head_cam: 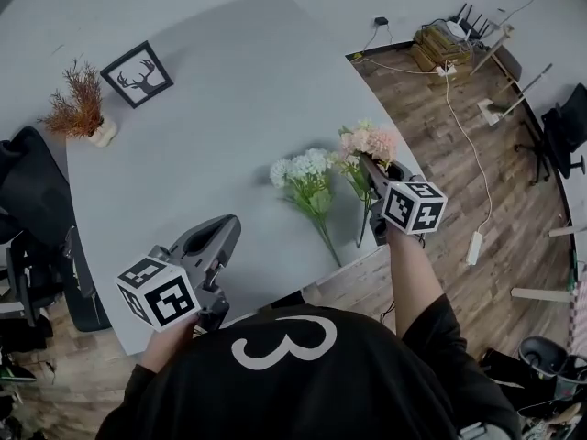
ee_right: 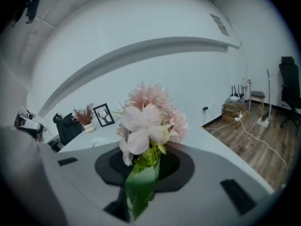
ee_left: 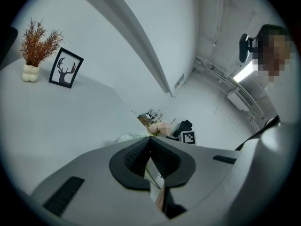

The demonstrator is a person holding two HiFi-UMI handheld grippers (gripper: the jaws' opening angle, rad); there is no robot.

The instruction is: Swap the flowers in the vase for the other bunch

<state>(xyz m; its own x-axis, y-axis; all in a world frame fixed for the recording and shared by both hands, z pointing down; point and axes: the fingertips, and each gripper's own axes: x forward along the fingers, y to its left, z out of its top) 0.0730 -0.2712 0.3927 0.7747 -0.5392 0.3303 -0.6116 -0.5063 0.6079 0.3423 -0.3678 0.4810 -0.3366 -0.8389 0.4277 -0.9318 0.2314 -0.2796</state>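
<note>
Now, right tongs: clamped on stems of pink bunch, at the right edge of the surface.
left tongs: closed, empty, over the near edge.
white bunch: lying flat on the surface, just left of pink bunch.

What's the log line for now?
right gripper: shut on pink bunch | left gripper: shut, empty | white bunch: lying on table

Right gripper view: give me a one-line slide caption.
The right gripper shut on the green stems of the pink flower bunch, blooms filling the frame.
</note>
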